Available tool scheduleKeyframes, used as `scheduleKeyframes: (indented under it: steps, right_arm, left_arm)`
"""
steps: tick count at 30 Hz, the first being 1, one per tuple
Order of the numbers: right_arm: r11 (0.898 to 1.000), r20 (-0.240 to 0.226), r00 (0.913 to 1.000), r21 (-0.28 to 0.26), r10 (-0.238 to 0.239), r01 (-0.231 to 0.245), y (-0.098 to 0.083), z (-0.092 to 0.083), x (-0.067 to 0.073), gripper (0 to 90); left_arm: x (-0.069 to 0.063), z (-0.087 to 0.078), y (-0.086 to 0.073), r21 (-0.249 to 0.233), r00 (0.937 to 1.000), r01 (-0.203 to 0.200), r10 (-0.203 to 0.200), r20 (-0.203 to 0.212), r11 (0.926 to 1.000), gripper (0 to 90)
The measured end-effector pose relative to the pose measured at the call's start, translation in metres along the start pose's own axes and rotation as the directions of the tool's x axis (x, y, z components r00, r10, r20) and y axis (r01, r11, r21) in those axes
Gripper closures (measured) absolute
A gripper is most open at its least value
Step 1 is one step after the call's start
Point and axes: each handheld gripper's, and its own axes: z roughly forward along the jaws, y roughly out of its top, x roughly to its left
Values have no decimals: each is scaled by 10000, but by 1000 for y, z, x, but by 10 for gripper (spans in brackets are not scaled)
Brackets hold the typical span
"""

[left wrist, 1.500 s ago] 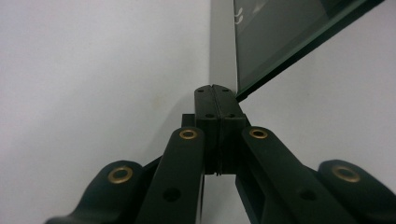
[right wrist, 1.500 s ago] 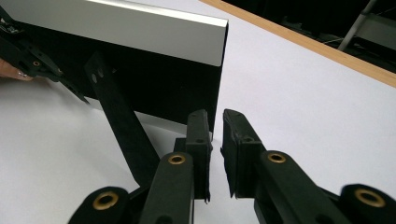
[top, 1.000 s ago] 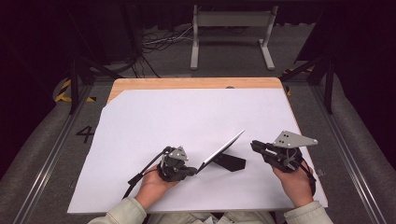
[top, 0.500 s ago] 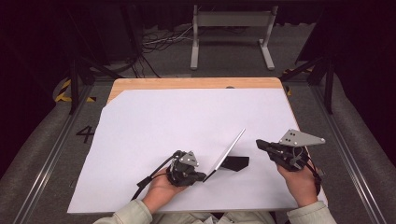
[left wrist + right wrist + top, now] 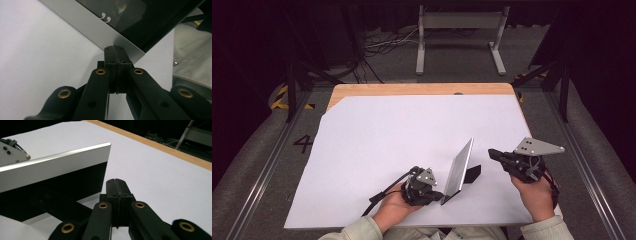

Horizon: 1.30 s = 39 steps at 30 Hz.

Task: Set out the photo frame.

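A silver-edged picture frame (image 5: 459, 170) stands tilted on the white sheet (image 5: 402, 135), propped by a black stand (image 5: 473, 173) on its right side. My left gripper (image 5: 439, 196) is shut, with its tips against the frame's near lower corner. In the left gripper view the shut jaws (image 5: 114, 47) meet the silver border of the frame (image 5: 95, 27) beside its dark glass. My right gripper (image 5: 492, 152) is shut and hangs just right of the frame, apart from it. In the right gripper view its jaws (image 5: 115, 180) point at the frame's black back (image 5: 55, 160) and stand (image 5: 60, 205).
The white sheet covers most of a wooden table (image 5: 412, 89), whose far edge shows bare. Dark floor, cables and a metal stand base (image 5: 459, 30) lie beyond. Grey padded rails (image 5: 257, 165) run along both sides of the table.
My left hand has moved right along the near edge with its gripper against the frame's lower corner. The frame now stands steeper. The right gripper has hardly shifted.
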Motion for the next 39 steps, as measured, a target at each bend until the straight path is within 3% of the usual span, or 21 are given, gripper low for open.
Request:
scheduleKeyframes:
  steps: [5, 14, 21, 25, 39]
  right_arm:
    - [9998, -90, 9998, -19, 183, -183, 0, -4, -4, 899]
    - [9998, 333, 9994, 215, -13, 6, 3, -9, -4, 898]
    - [9981, -77, 9981, 72, 605, -604, 4, -14, -10, 883]
    - [9973, -9, 9974, 65, 727, -727, 4, -14, -10, 874]
    - [9923, 356, 9921, 244, 1203, -1212, 4, -15, -15, 848]
  left_arm:
    - [-5, 6, 5, 47, 9996, -173, 172, 202, 9998, 900]
    - [-14, 19, 15, 38, 9976, -483, 480, 499, 9988, 900]
    - [-14, 22, 18, 29, 9971, -542, 539, 529, 9985, 900]
    - [-18, 26, 21, 42, 9964, -754, 751, 398, 9971, 900]
    - [-22, 35, 29, -98, 9955, -836, 840, 446, 9965, 897]
